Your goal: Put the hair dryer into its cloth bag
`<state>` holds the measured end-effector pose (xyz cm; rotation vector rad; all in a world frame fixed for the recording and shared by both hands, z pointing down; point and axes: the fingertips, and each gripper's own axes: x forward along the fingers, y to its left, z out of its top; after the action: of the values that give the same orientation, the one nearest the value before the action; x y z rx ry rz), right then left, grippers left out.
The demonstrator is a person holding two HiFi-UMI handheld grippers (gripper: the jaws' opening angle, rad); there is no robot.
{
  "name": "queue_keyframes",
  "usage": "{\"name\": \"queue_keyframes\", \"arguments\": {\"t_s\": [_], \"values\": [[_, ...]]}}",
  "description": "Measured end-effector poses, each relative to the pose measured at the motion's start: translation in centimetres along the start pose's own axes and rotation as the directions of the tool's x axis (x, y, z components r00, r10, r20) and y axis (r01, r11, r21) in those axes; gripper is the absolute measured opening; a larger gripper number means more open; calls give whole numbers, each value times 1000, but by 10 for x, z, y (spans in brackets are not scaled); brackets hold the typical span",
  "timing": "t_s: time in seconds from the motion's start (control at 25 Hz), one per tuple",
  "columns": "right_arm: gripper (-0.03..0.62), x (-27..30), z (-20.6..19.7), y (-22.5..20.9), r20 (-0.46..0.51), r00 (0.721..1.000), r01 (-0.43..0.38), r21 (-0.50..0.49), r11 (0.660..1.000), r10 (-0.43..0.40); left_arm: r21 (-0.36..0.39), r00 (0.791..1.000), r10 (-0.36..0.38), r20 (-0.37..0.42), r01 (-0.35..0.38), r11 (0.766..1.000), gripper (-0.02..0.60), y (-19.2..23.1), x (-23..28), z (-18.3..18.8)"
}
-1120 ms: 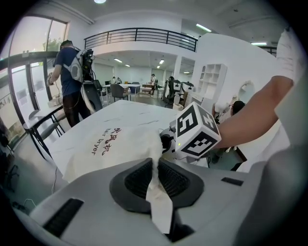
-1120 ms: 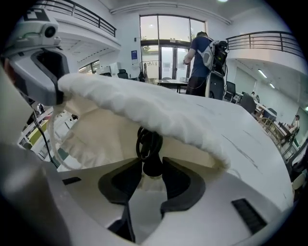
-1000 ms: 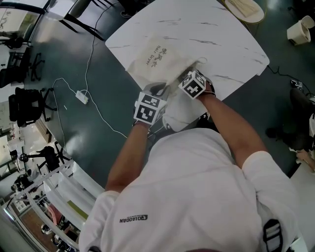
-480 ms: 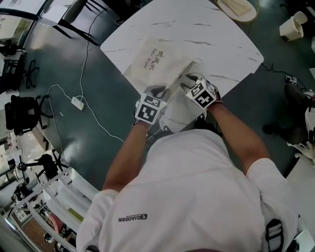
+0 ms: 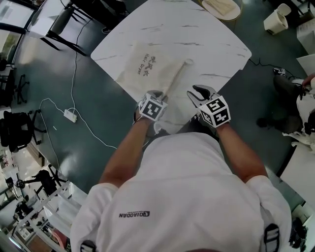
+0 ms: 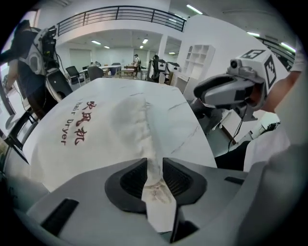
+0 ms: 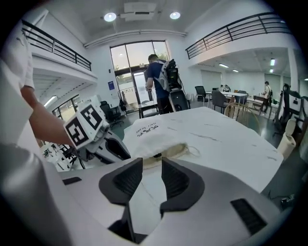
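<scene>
A cream cloth bag [image 5: 147, 66] printed "Hair Dryer" lies on the white marble table [image 5: 211, 44]. It bulges a little, and something dark shows in its mouth [image 7: 154, 156]; the hair dryer itself is hidden. My left gripper [image 5: 157, 94] sits low at the bag's near corner. Its jaws have just been opening, and the gathered rim [image 6: 153, 144] still stands loose between the pads. My right gripper [image 5: 199, 91] hangs apart from the bag over the table's near edge. Its jaws have just been closing with nothing between them; they stand open [image 7: 152, 161].
A drawstring loop [image 7: 195, 151] lies by the bag's mouth. A round wooden seat [image 5: 221, 7] and a white bin [image 5: 275, 19] stand beyond the table. A power strip with cable [image 5: 69, 115] lies on the floor at left. A person with a backpack [image 7: 161, 79] stands far off.
My right gripper has let go of the bag's mouth and drawn back to the right. The left gripper has sunk with the rim, and the bag lies flatter on the table.
</scene>
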<state>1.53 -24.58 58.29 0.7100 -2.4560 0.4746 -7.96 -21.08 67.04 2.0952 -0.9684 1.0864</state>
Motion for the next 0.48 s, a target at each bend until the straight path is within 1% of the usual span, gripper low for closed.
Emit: {"name": "queue_keyframes", "arguments": {"t_s": [0.12, 0.28, 0.4, 0.48], "values": [[119, -13, 11, 9, 38, 999, 35, 22, 999, -36, 19, 999, -21, -33, 22, 1000, 136, -3, 9, -13], [66, -27, 18, 24, 67, 995, 70, 30, 997, -72, 39, 999, -36, -27, 37, 999, 150, 0, 17, -18], [29, -33, 15, 41, 59, 995, 83, 25, 996, -84, 48, 997, -70, -32, 72, 996, 152, 0, 16, -23], [23, -33, 10, 54, 45, 995, 85, 27, 996, -86, 61, 997, -77, -22, 79, 995, 152, 1, 9, -24]]}}
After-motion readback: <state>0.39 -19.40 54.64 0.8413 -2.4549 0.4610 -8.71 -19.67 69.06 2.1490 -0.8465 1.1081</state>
